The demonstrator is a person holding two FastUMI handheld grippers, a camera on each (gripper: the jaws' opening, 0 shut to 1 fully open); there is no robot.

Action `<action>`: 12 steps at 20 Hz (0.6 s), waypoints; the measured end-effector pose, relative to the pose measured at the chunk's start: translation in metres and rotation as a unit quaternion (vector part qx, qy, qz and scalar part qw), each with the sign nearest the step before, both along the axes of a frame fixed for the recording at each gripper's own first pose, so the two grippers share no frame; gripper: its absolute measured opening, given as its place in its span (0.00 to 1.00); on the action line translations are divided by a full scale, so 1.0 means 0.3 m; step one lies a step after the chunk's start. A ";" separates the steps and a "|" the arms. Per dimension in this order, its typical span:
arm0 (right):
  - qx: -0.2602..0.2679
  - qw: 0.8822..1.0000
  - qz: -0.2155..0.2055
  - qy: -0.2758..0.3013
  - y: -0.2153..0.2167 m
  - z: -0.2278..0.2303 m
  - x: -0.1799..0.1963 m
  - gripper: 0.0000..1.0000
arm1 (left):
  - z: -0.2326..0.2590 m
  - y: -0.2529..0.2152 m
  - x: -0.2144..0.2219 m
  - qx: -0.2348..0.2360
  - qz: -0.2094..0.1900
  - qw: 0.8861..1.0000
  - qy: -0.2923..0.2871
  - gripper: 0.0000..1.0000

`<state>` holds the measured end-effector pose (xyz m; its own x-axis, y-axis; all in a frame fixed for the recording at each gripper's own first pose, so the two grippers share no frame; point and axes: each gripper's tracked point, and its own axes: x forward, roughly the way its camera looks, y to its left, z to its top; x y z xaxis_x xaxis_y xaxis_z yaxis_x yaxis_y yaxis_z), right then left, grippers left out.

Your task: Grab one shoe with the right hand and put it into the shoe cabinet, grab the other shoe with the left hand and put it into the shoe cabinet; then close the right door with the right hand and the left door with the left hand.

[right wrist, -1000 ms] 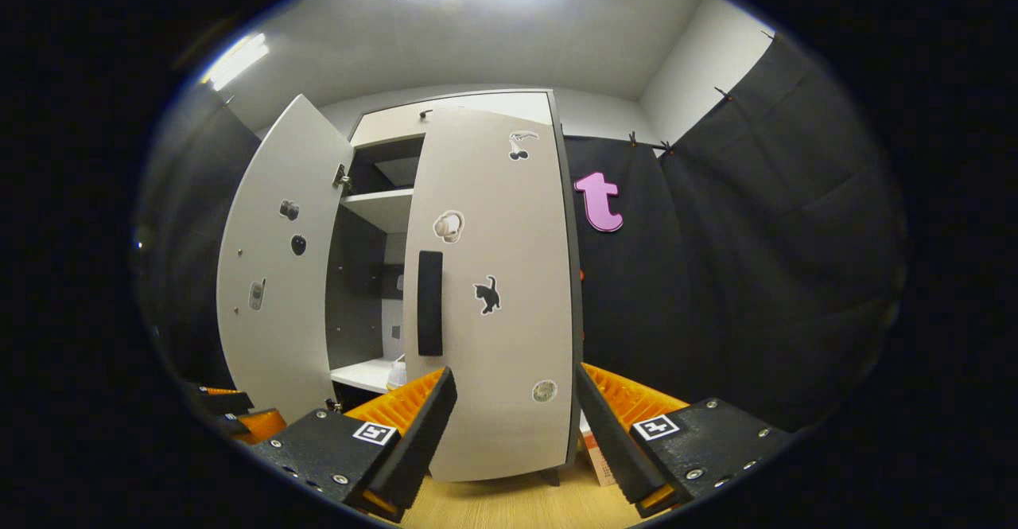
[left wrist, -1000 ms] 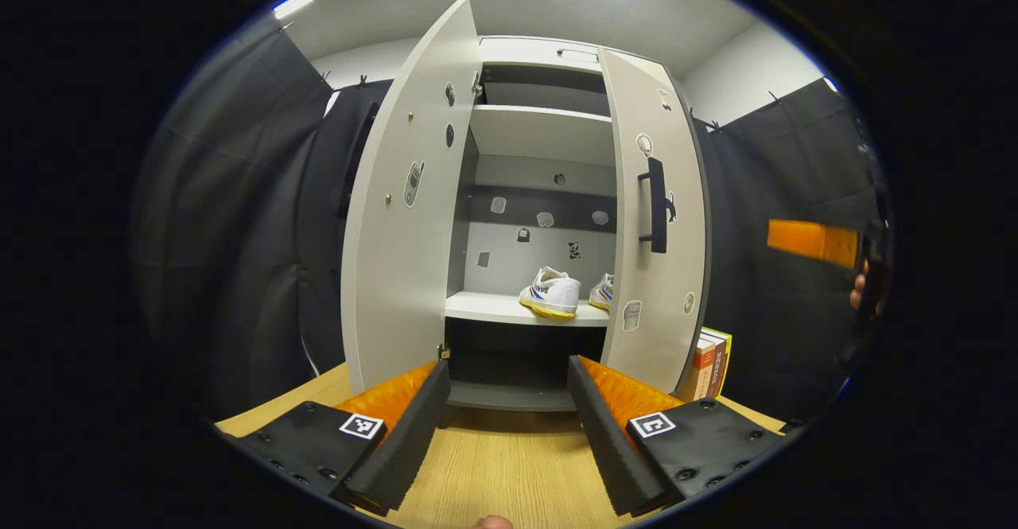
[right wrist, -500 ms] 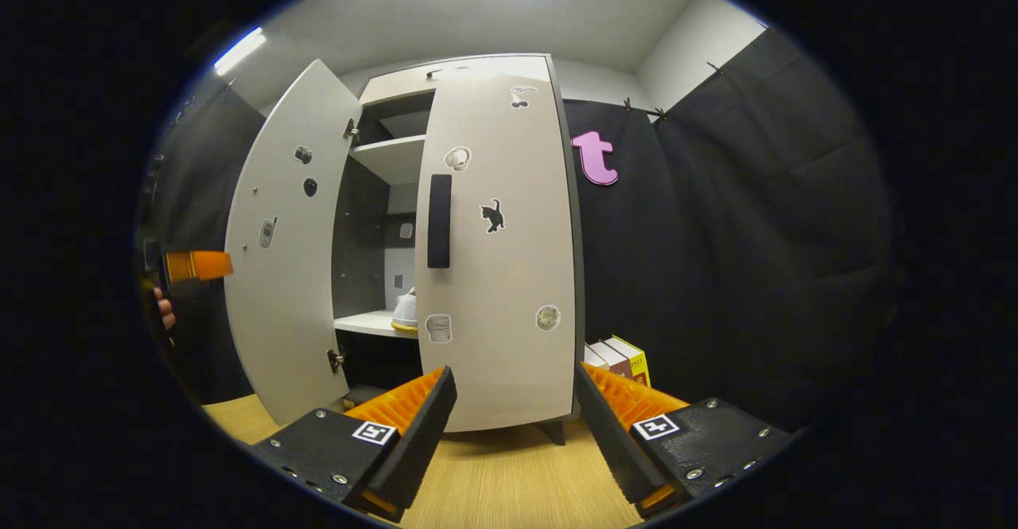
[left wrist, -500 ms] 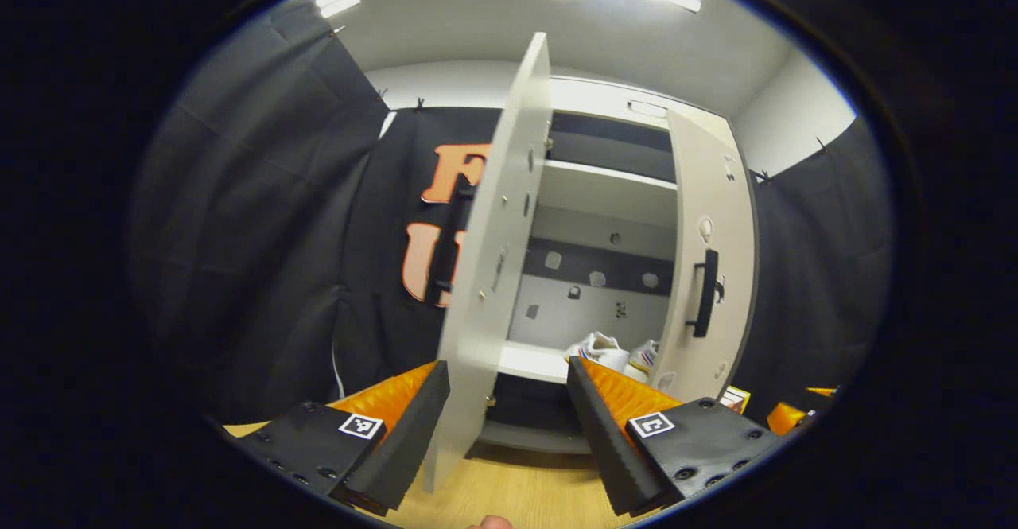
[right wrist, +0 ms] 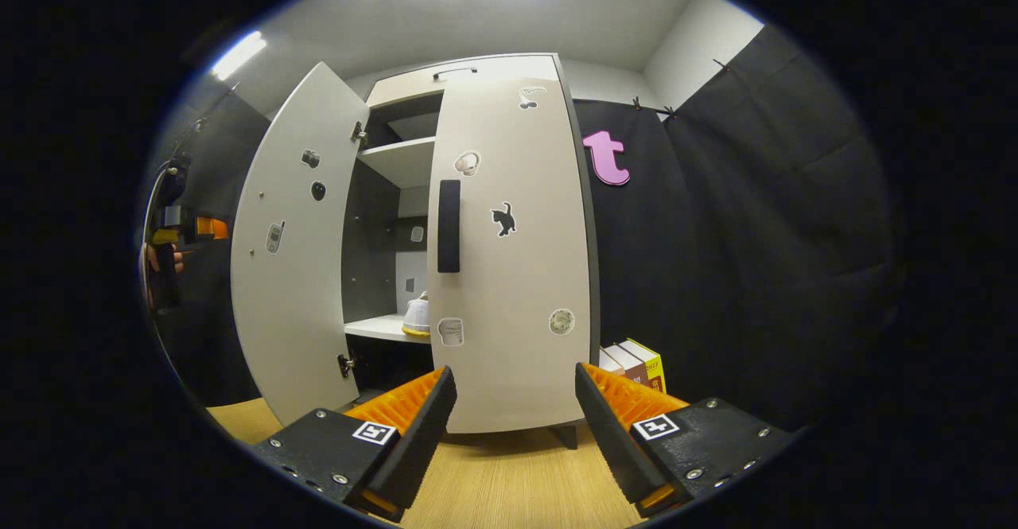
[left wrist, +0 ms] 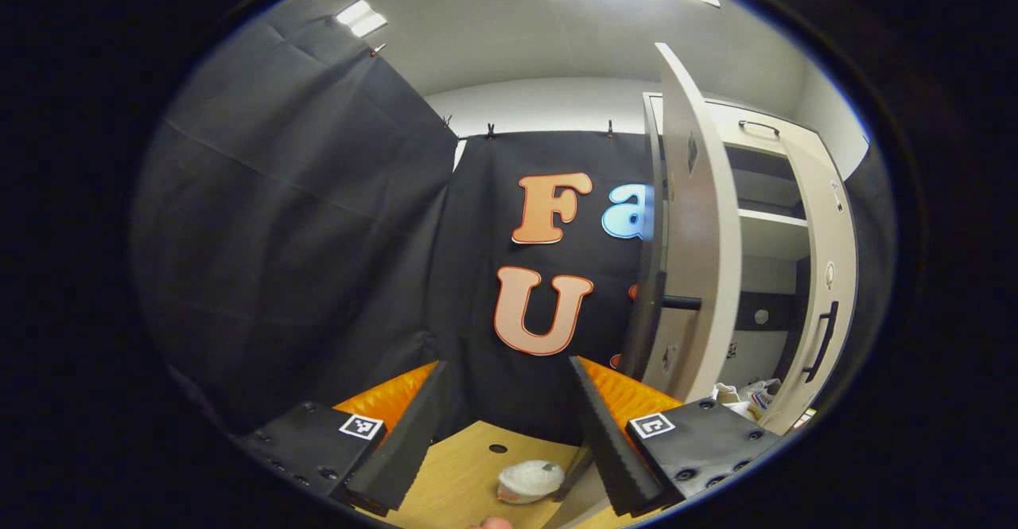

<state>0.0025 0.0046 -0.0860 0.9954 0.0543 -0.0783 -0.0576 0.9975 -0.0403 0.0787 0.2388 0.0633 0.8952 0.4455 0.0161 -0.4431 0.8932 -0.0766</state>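
I have both shoes on the cabinet's lower shelf: from the right gripper view a shoe [right wrist: 417, 318] sits near the shelf's front edge, partly hidden behind the right door [right wrist: 513, 250], and from the left gripper view the pair [left wrist: 744, 394] peeks out low between the two doors. The shoe I see best seems to lie with its long axis running front to back on the shelf; I cannot tell whether toe or heel faces me. My right gripper [right wrist: 509, 418] is spread wide and holds nothing, hanging in front of the right door, which looks nearly shut, its handle [right wrist: 449, 225] upright. My left gripper [left wrist: 505, 414] is also wide and empty, pointing past the outer side of the left door [left wrist: 692, 227], which stands far open, edge-on to me. Farther off in the right gripper view I see that left gripper [right wrist: 187, 227] and the hand holding it, out beyond the left door. I judge the left door is the step at hand. The risk: if I swing it fast, it may bounce back off the frame, or strike a shoe if one overhangs the shelf's front edge. A small white object [left wrist: 530, 480] lies on the desk below my left gripper, near the door's foot, and could foul the sweep
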 end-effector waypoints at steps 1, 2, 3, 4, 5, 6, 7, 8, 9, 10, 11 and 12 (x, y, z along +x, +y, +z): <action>-0.003 1.000 -0.002 -0.002 -0.003 0.004 -0.002 0.92 | -0.014 0.009 0.032 -0.008 -0.004 1.000 0.004 0.99; -0.004 1.000 -0.004 -0.004 -0.005 0.008 -0.001 0.92 | -0.020 0.016 0.054 -0.014 -0.005 1.000 0.006 0.97; -0.004 1.000 -0.006 -0.005 -0.011 0.011 0.002 0.92 | -0.020 0.023 0.069 -0.016 -0.006 1.000 0.005 0.97; -0.003 1.000 -0.009 -0.004 -0.015 0.012 0.005 0.92 | -0.019 0.030 0.079 -0.013 -0.005 1.000 0.005 0.97; -0.002 1.000 -0.011 -0.002 -0.021 0.010 0.005 0.92 | -0.018 0.033 0.086 -0.004 -0.003 1.000 0.008 0.97; 0.001 1.000 -0.014 0.000 -0.024 0.008 0.009 0.92 | -0.018 0.037 0.091 0.007 0.000 1.000 0.010 0.96; 0.003 1.000 -0.016 0.002 -0.032 0.004 0.009 0.92 | -0.023 0.021 0.106 0.013 -0.004 1.000 0.013 0.96; 0.004 1.000 -0.019 0.004 -0.040 0.002 0.010 0.92 | -0.027 0.008 0.114 0.017 -0.004 1.000 0.014 0.96; 0.005 1.000 -0.023 0.005 -0.051 0.000 0.014 0.92 | -0.015 0.016 0.115 0.022 0.001 1.000 0.009 0.95; 0.006 1.000 -0.027 0.006 -0.060 -0.001 0.014 0.92 | -0.020 0.010 0.113 0.023 0.002 1.000 0.008 0.95; 0.008 0.999 -0.030 0.008 -0.070 -0.002 0.012 0.93 | -0.020 -0.004 0.113 0.017 0.002 1.000 0.009 0.95; 0.009 0.999 -0.031 0.008 -0.078 -0.002 0.012 0.92 | -0.024 -0.024 0.109 0.012 0.000 1.000 0.008 0.94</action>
<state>0.0060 -0.0187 -0.0865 0.9956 -0.0050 -0.0939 0.0030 0.9998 -0.0214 0.1115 0.2316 0.0560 0.8952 0.4455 0.0126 -0.4444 0.8945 -0.0487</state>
